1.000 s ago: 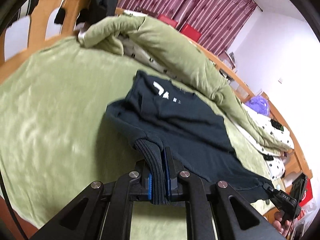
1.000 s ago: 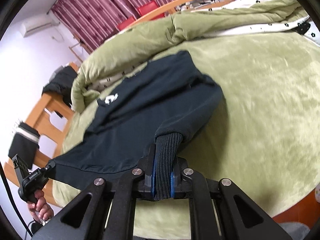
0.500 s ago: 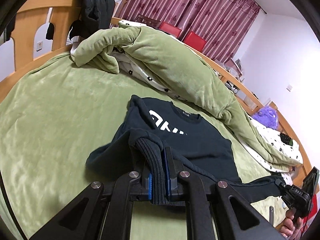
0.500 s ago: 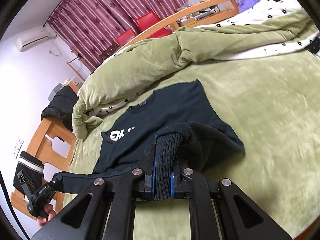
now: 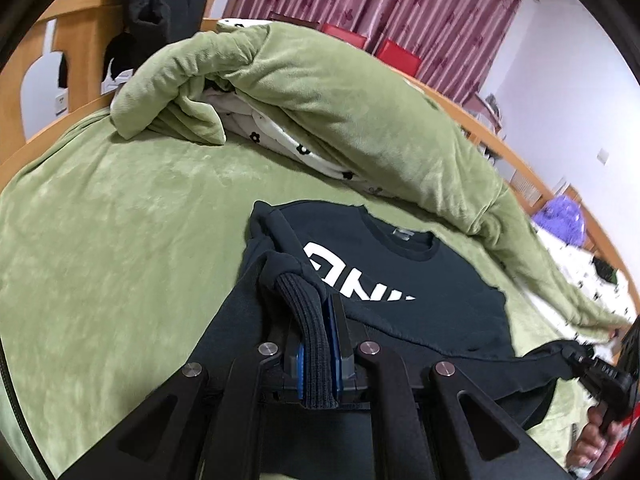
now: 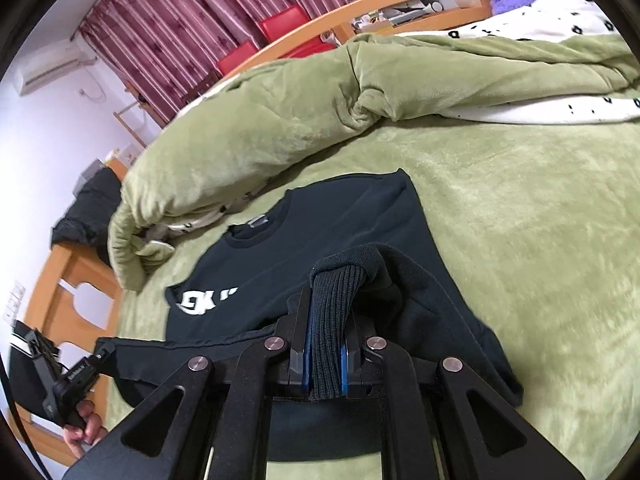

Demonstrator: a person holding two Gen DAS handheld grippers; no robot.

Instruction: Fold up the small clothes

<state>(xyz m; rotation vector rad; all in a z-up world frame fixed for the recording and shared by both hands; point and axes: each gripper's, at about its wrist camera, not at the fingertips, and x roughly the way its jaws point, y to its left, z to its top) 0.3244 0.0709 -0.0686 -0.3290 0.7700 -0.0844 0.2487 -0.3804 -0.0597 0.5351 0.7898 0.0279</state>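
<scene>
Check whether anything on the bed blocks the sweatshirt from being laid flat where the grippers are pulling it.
Nothing visible does. Both the left gripper and right gripper are shut on the sweatshirt. The bedspread around it is bare; the quilt lies bunched beyond the collar, apart from it.

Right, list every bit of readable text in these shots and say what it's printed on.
"NG", large white letters, the rest hidden behind the held cuff: chest of the dark sweatshirt.
Grey neck label inside the collar: too small to read.
White lettering on the other gripper's handle: too blurred to read.
</scene>
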